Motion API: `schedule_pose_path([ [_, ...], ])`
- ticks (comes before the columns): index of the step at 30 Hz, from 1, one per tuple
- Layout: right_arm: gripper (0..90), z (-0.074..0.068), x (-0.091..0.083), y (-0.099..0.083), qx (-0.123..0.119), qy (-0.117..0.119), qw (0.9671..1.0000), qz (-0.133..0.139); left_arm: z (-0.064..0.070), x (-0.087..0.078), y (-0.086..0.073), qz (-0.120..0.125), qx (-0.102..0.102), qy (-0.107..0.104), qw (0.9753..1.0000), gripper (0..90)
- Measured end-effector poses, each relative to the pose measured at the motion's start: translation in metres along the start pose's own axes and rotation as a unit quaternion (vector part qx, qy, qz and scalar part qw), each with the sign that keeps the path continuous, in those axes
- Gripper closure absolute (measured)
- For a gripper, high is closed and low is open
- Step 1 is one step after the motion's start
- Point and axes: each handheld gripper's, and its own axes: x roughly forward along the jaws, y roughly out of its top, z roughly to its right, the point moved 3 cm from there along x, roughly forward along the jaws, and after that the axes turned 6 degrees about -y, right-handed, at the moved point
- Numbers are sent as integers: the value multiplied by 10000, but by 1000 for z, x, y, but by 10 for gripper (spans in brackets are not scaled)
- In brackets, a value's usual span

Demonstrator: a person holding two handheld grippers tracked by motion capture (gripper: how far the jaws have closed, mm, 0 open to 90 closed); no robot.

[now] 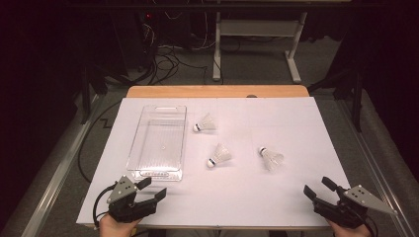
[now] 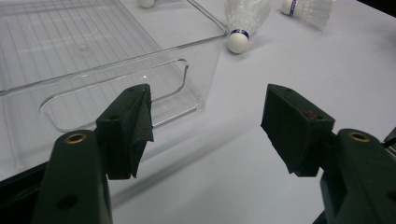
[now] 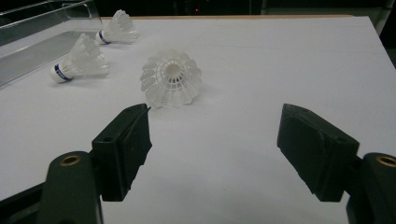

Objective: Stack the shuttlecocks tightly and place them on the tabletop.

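Note:
Three white shuttlecocks lie on the white table top: one [image 1: 205,123] beside the bin's far end, one [image 1: 220,155] in the middle, one [image 1: 271,157] to the right. A clear plastic bin [image 1: 157,174] stands empty at the left. My left gripper [image 1: 154,186] is open just in front of the bin's near end, with nothing between its jaws [image 2: 208,116]. My right gripper [image 1: 317,186] is open at the front right and faces the feathered skirt of the nearest shuttlecock [image 3: 172,79], a short way off.
The bin's near wall [image 2: 140,56] with its handle slot is close to my left jaw. The table's wooden far edge [image 1: 217,91] borders a floor with cables and desk legs [image 1: 216,49]. Bare white surface [image 1: 237,197] lies between the two grippers.

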Motion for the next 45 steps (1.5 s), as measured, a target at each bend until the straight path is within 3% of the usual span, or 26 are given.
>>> schedule_pose_path([
  [28, 263, -1, 1, 0, -49, 77, 10000, -23, 31, 40, 12, -299, 349, -457, 9979, 351],
  [45, 263, -1, 1, 0, -47, 76, 10000, -13, 43, 58, 20, -406, 455, -607, 9963, 356],
])
